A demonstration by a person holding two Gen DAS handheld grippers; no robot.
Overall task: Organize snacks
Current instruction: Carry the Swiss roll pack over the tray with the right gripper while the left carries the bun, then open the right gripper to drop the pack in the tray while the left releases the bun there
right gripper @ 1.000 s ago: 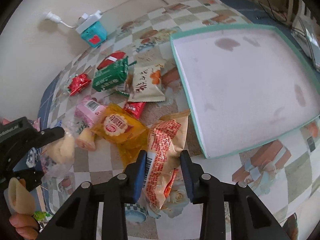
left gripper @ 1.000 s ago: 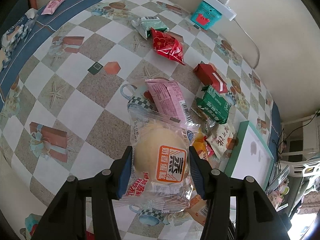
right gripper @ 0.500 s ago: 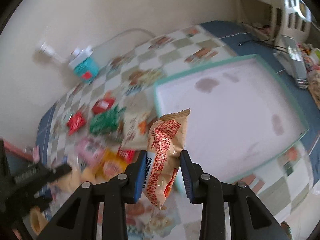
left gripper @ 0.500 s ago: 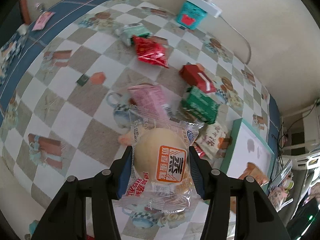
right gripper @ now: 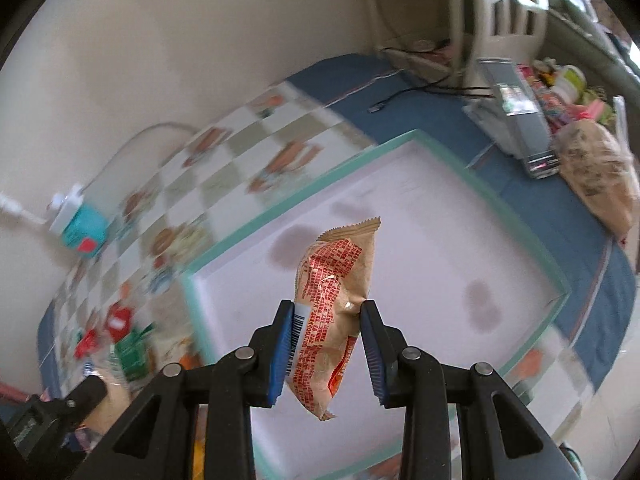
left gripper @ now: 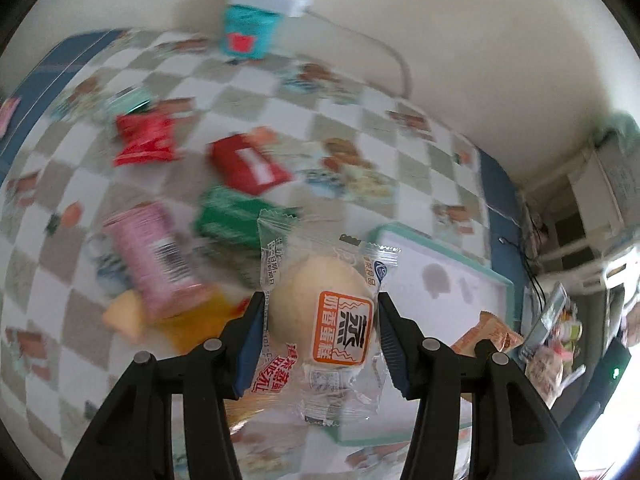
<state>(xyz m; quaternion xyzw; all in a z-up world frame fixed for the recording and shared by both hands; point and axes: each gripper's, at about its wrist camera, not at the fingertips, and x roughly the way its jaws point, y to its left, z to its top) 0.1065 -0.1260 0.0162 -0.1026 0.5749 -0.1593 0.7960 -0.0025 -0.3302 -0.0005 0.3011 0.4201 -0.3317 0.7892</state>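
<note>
Two snacks were in my claws at once, and that was where I judged the trouble lay. My left gripper (left gripper: 320, 344) pinched the wrapped steamed cake (left gripper: 324, 316) across its soft middle, held in the air over the near corner of the teal-rimmed tray (left gripper: 500, 280), with the loose snacks on the checkered tablecloth (left gripper: 360, 120) behind it. My right gripper (right gripper: 326, 350) was pressed tight on the tan-and-red snack packet (right gripper: 334, 300), which stood nearly upright above the tray's pale floor (right gripper: 420, 240). The packet was caught low down, so most of it stuck out past the pads; I thought it might swing or slide free if I tipped it sharply. The cake could squash under a harder squeeze, or its slick film could slip (clear wrappers are like that). With both claws over one tray, I also feared they might knock together on the way down. From the left wrist view I saw the leftover pile: the pink packet (left gripper: 156, 256), green packet (left gripper: 232, 216) and red packets (left gripper: 248, 164), though blurred. Only the right wrist view showed the tray's whole floor, stained and with nothing lying on it, and the clutter beyond its far edge.
</note>
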